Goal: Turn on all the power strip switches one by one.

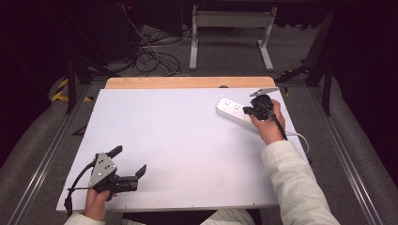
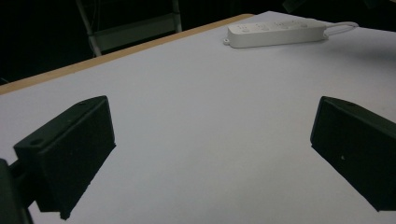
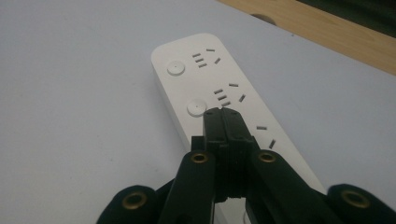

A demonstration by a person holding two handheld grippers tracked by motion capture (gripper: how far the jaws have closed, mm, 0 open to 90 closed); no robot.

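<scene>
Jaws of the right gripper [image 3: 223,122] are pressed together, empty, tips hovering at a round button [image 3: 196,107] on the power strip [image 1: 236,112] lying far right on the table [image 1: 178,140]; pressing straight down should work best. Left gripper [image 1: 131,161] is idling wide open, near left.

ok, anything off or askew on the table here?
Nothing stands out. The white power strip lies flat and intact, at an angle near the far right corner. The right tongs are shut over it; the left tongs are open.
</scene>
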